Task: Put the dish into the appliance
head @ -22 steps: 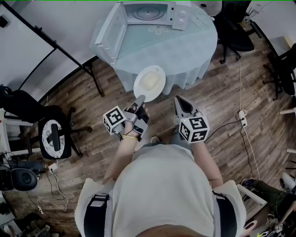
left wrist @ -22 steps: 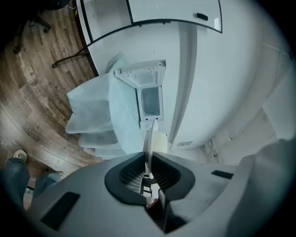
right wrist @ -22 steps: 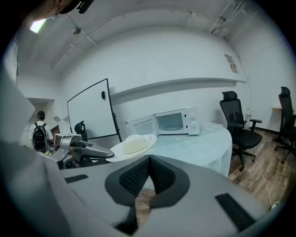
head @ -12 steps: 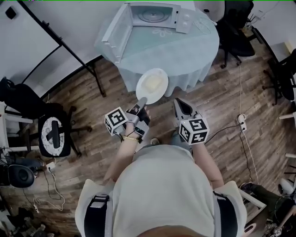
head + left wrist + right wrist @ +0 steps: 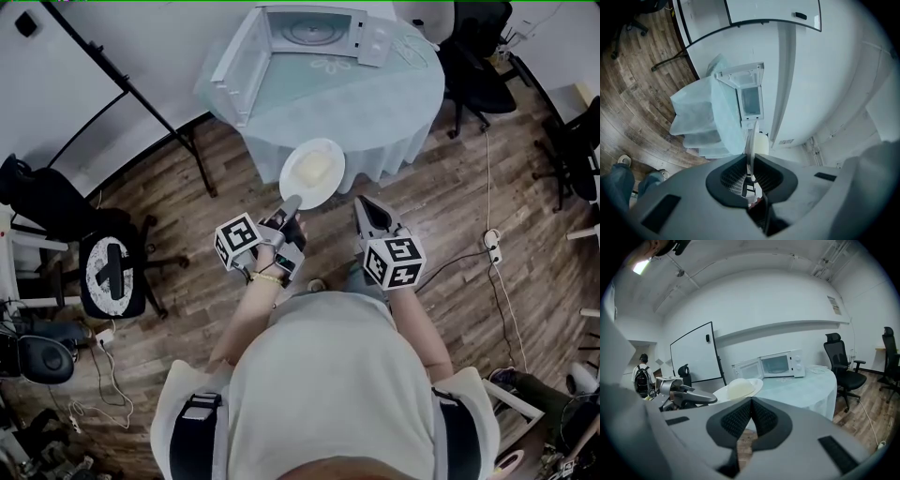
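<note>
A white dish (image 5: 312, 172) with pale food on it hangs in front of the round table's near edge, held by its rim in my left gripper (image 5: 289, 203), which is shut on it. In the left gripper view the dish (image 5: 751, 145) shows edge-on between the jaws. A white microwave (image 5: 309, 29) stands at the table's far side with its door (image 5: 236, 66) swung open to the left. My right gripper (image 5: 364, 207) is shut and empty, to the right of the dish. In the right gripper view the dish (image 5: 739, 388) and microwave (image 5: 780, 364) lie ahead.
The round table (image 5: 375, 103) wears a pale blue cloth. Black office chairs (image 5: 478, 52) stand at the right, and another chair (image 5: 111, 277) at the left. A black stand's leg (image 5: 159, 127) crosses the wooden floor at the left. A cable and power strip (image 5: 490, 242) lie at the right.
The dish and both grippers have drifted slightly forward and right, nearer the table. The left gripper's hold on the dish is unchanged.
</note>
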`<state>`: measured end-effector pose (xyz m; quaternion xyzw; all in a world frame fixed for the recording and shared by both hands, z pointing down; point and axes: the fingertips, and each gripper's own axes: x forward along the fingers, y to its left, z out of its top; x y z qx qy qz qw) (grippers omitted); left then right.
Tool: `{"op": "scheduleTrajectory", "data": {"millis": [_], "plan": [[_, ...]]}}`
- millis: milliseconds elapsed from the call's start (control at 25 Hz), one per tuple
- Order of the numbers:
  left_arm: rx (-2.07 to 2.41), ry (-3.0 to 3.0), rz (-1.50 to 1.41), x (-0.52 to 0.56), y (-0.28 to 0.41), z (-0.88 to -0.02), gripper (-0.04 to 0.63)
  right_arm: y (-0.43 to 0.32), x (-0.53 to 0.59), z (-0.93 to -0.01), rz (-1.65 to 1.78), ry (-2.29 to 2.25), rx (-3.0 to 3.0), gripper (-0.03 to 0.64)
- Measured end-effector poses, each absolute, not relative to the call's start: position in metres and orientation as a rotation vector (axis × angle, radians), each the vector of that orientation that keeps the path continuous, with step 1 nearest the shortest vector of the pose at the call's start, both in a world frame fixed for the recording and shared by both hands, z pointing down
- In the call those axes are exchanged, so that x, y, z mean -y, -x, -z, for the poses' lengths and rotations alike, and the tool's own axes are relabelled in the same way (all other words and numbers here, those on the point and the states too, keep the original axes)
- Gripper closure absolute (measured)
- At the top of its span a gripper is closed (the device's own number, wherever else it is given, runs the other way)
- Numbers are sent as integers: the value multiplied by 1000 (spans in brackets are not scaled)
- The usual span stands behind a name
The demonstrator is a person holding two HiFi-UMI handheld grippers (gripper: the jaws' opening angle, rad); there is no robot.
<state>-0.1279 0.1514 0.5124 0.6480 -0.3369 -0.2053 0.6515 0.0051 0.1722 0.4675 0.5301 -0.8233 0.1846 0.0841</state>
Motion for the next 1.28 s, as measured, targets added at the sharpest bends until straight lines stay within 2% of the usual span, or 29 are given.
{"op": "scheduleTrajectory", "data": {"millis": [720, 1280], "plan": [[740, -1461, 467, -132, 126, -516, 560, 3, -166, -472, -605, -1564, 2478, 611], [765, -1462, 486, -63, 124, -517, 560, 4, -83, -468, -583, -1504, 2534, 611]]}}
